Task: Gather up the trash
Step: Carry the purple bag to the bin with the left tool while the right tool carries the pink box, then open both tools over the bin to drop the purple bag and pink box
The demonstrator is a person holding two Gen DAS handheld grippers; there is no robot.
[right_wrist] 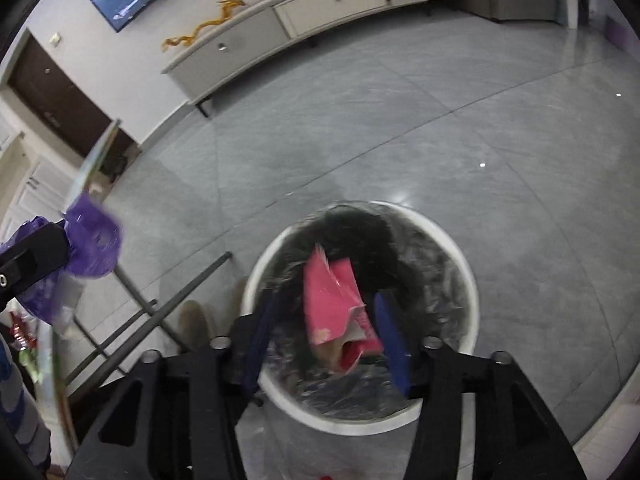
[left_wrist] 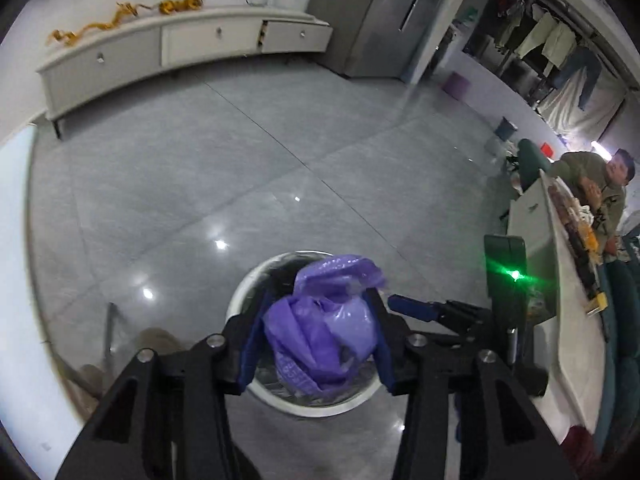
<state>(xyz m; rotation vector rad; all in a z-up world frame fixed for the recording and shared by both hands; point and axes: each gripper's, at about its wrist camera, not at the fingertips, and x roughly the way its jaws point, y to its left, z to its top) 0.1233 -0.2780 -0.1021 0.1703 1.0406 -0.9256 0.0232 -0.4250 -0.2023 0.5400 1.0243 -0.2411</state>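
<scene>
Over the bin, both claws loaded.
Left wrist view: left claw clamped on purple bag, poised above trash bin for dropping. Right wrist view: right claw spread wide, pink wrapper between fingers, seemingly released binward.

A low cabinet stands against the wall beyond grey floor.

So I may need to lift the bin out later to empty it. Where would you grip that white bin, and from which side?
Grip the white bin by its rim, coming straight down from above with one finger inside and one outside. It stands upright and open-topped on the floor, and the bare rim on its right shows clear of the pink wrapper. I'd first free a gripper, since the left gripper holds the purple bag.
</scene>
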